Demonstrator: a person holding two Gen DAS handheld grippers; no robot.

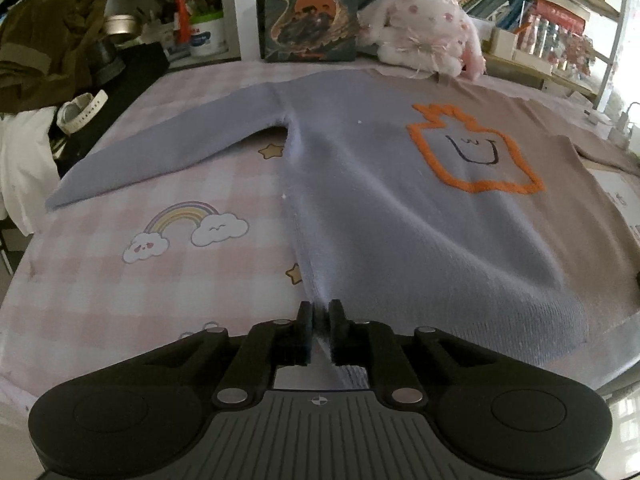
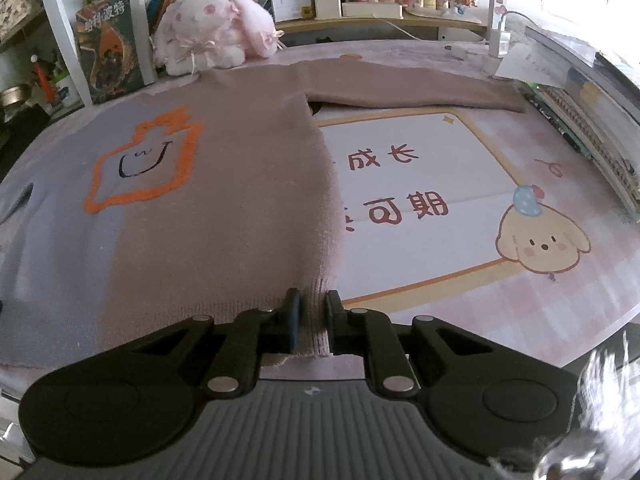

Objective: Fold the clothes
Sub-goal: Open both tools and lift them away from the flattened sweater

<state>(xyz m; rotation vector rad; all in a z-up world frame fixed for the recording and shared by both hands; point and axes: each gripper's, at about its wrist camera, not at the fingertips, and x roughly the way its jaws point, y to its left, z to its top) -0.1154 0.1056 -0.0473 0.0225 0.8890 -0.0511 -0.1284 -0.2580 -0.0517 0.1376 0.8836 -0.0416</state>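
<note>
A two-tone sweater, lilac on one half (image 1: 400, 184) and mauve-brown on the other (image 2: 224, 208), lies spread front-up on the table, with an orange outlined face on its chest (image 1: 472, 152). Both sleeves are stretched out sideways: the lilac one (image 1: 160, 148) and the brown one (image 2: 420, 88). My left gripper (image 1: 320, 312) is shut on the lilac hem corner. My right gripper (image 2: 310, 304) is closed on the brown hem corner, with ribbed hem between its fingers.
The table has a pink checked cartoon mat (image 1: 140, 276) with a large white panel (image 2: 420, 200). A plush rabbit (image 2: 212, 36) and a book (image 1: 310, 8) stand at the back. An olive jacket (image 1: 44, 44) and a watch (image 1: 82, 110) lie left; stacked books (image 2: 580, 120) lie right.
</note>
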